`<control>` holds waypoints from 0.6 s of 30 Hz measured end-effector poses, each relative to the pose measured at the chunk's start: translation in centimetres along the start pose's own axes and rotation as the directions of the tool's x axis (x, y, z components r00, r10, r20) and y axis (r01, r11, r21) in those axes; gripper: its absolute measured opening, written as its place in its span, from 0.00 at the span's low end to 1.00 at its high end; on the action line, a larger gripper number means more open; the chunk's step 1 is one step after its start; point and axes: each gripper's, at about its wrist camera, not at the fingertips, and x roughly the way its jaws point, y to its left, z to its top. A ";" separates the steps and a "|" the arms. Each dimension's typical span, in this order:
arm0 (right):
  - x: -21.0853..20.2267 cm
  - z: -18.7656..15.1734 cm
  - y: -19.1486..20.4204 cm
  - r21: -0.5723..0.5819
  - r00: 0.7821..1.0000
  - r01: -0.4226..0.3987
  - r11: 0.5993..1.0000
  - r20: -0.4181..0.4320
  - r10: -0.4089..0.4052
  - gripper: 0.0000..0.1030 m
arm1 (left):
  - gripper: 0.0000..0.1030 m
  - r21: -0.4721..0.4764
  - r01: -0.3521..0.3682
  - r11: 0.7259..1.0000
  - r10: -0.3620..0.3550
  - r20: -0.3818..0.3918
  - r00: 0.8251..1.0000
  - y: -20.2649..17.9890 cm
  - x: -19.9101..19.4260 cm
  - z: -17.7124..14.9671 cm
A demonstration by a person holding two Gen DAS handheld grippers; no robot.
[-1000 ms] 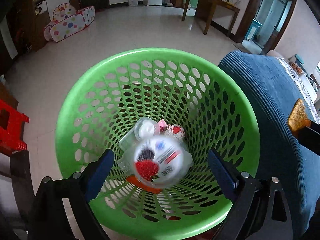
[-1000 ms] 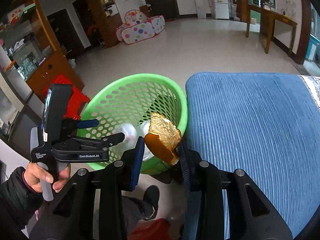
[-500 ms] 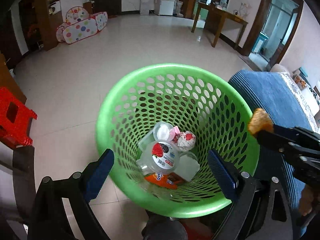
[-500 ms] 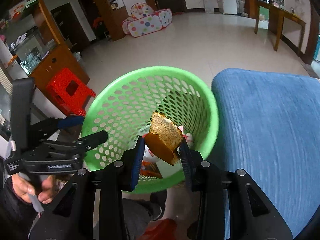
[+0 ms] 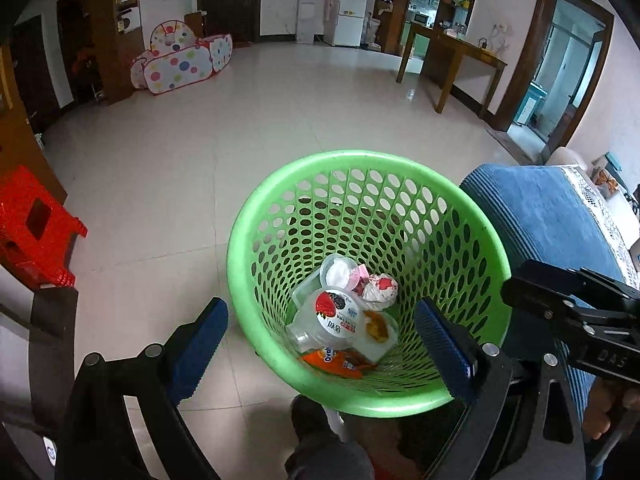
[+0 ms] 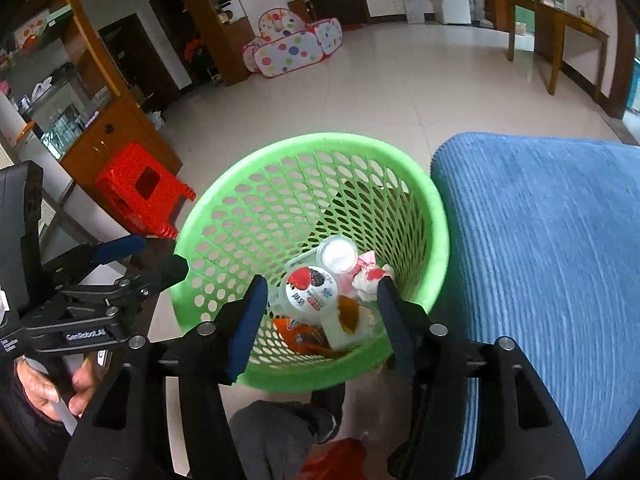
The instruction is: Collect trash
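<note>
A green perforated basket (image 5: 240, 240) (image 6: 304, 138) stands on the tiled floor with trash in its bottom. Inside lie a strawberry yogurt cup (image 5: 334, 312) (image 6: 312, 288), a white round tub (image 5: 340, 272), a crumpled red-and-white wrapper (image 5: 382, 286) and an orange packet (image 5: 336, 360). A brown-orange peel (image 6: 348, 316) (image 5: 376, 326) lies loose on a white container among them. My right gripper (image 6: 320, 292) hangs over the basket; its jaws are opening and nothing is between them. My left gripper (image 5: 320, 320) is open and empty, above the basket's near rim.
A blue ribbed cushion (image 6: 540, 240) (image 5: 552, 216) touches the basket's right side. A red plastic stool (image 6: 140, 188) (image 5: 32, 224) stands to the left near a wooden cabinet (image 6: 116, 128). A person's shoe (image 6: 280, 432) is just below the basket. A spotted play tent (image 5: 180, 60) sits far back.
The right gripper let go of the peel, which now lies in the basket. The left gripper rose and drew back from the basket, and the yogurt cup settled among the trash.
</note>
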 end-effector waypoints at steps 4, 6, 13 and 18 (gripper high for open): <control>-1.6 -0.7 0.1 0.001 1.000 0.024 1.000 0.014 -0.024 0.67 | 0.90 0.013 -0.007 1.000 0.006 0.024 1.000 -1.2 -1.2 -0.2; -2.5 -1.3 0.0 0.004 0.999 0.039 0.999 0.019 -0.039 0.68 | 0.91 0.016 -0.011 1.000 0.011 0.034 0.999 -1.8 -1.8 -0.4; -5.7 -3.4 -0.5 -0.003 0.992 0.123 0.992 0.028 -0.123 0.76 | 0.93 0.031 0.017 0.999 -0.019 0.059 0.998 -4.5 -3.9 -1.0; -8.4 -5.2 -1.1 0.018 0.981 0.185 0.983 0.054 -0.186 0.81 | 0.93 0.070 0.010 0.998 -0.015 0.083 0.996 -7.0 -5.6 -1.5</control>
